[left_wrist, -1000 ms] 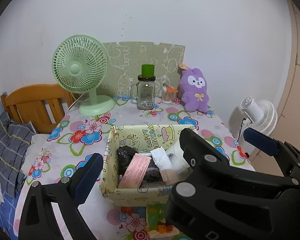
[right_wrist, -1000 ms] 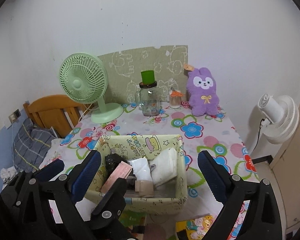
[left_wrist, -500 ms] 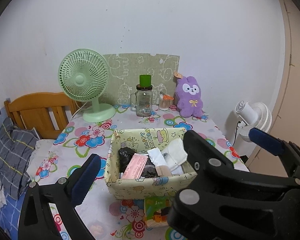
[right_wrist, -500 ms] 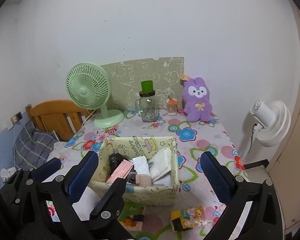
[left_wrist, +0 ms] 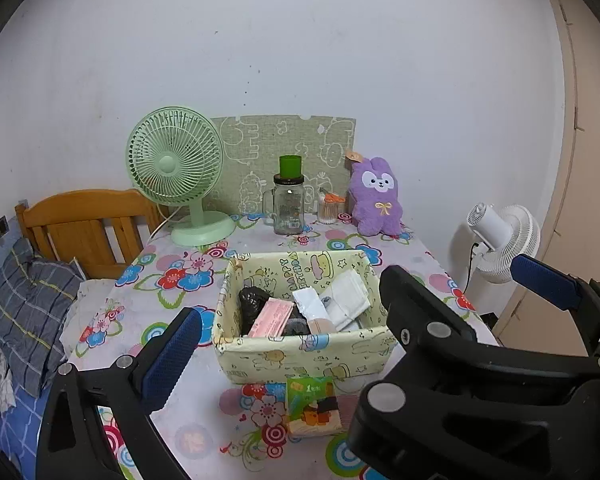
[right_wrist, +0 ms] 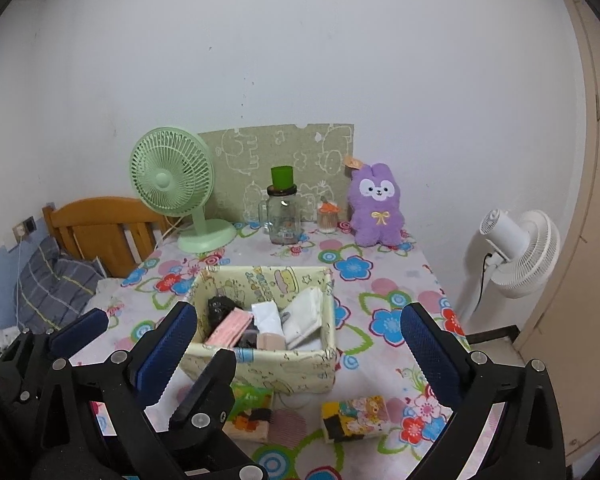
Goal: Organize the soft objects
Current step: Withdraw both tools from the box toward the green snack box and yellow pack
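Note:
A yellow cartoon-print box (left_wrist: 300, 356) (right_wrist: 260, 364) sits mid-table and holds a pink pack, white folded cloths and dark soft items. In front of it lie a green tissue pack (left_wrist: 311, 404) (right_wrist: 247, 408) and a yellow cartoon pack (right_wrist: 354, 418). A purple plush rabbit (left_wrist: 376, 196) (right_wrist: 376, 204) stands against the back wall. My left gripper (left_wrist: 300, 320) and right gripper (right_wrist: 299, 312) hover side by side before the box, both open, nothing between their fingers. The right gripper's black body hides the left view's lower right.
At the table's back stand a green desk fan (left_wrist: 176, 168), a glass jar topped by a green cup (left_wrist: 288, 204) and a small swab jar (left_wrist: 327, 210). A white floor fan (right_wrist: 516, 248) stands right of the table, a wooden headboard (left_wrist: 84, 228) and pillow left.
Both grippers have drawn back and up from the box, which now looks smaller. The two tissue packs in front of it have come into view. Both stay open.

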### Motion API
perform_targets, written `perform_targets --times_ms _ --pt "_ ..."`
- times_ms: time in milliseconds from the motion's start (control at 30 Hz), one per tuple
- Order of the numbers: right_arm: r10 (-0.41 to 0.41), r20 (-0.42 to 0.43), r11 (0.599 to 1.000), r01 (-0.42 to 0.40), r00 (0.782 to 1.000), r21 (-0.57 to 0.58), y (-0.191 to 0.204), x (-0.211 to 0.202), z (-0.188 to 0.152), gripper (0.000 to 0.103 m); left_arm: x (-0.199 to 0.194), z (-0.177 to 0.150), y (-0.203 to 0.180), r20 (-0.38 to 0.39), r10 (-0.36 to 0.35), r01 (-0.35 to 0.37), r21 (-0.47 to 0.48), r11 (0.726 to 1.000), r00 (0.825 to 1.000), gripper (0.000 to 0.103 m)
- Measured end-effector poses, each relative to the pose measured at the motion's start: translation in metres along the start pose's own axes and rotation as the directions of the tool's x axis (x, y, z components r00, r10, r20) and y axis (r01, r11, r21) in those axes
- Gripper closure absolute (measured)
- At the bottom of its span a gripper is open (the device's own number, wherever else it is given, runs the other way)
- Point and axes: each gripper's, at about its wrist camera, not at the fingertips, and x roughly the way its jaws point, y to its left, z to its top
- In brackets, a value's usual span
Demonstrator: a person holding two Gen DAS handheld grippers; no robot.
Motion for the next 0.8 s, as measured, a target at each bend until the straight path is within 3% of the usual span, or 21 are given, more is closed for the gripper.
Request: perform_targets --times_ms 400,800 --pt "-0.023 0.033 1.0 0.023 0.999 -0.019 -0.007 -0.017 -0.021 0.0 -0.012 -0.021 -0.009 0.02 -0.014 0.014 0.001 1.0 1.0 0.0" --pt "-0.039 -0.018 0.998 0.038 0.999 -0.044 -0.013 -0.013 -0.045 0.0 -0.003 -0.046 -0.016 -0.004 -0.017 0.017 -0.005 1.0 1.0 0.0"
